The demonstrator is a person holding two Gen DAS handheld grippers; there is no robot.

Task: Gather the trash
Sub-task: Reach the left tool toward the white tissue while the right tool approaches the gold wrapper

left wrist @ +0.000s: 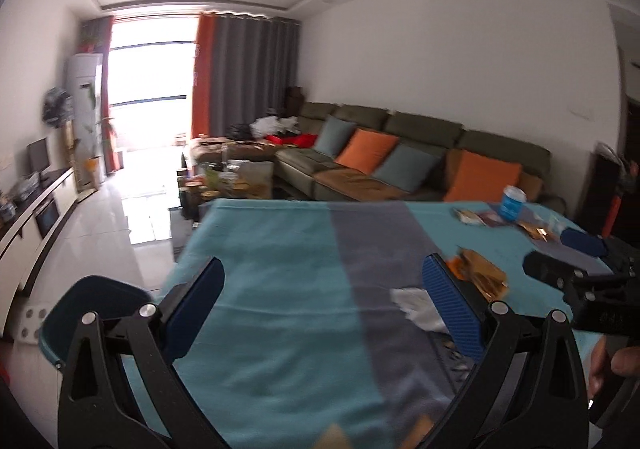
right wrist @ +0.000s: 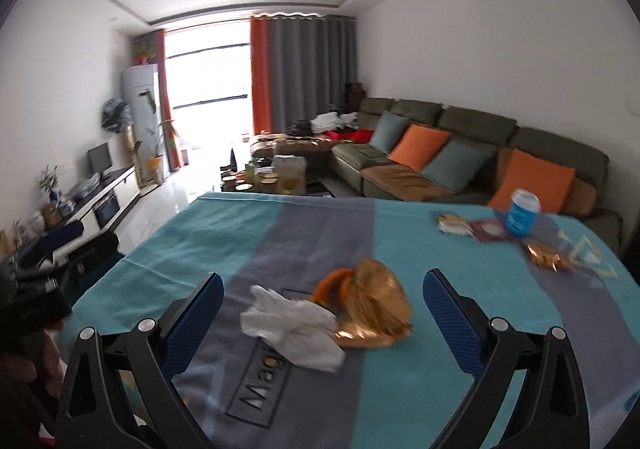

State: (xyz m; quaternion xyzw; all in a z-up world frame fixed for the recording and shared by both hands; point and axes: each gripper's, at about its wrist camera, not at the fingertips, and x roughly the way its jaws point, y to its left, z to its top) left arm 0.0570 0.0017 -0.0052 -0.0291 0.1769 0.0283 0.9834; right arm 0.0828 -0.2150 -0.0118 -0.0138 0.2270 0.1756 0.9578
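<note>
A crumpled white tissue and a gold foil wrapper with an orange scrap lie together on the teal and grey tablecloth. My right gripper hovers just short of them, open and holding nothing. Farther right are a blue paper cup, small wrappers, a maroon packet and another gold wrapper. My left gripper is open over bare cloth, with the tissue and gold wrapper beside its right finger.
A blue chair stands at the table's left edge. Beyond the table are a cluttered coffee table, a green sofa with cushions, and a TV cabinet along the left wall. A hand shows at the right.
</note>
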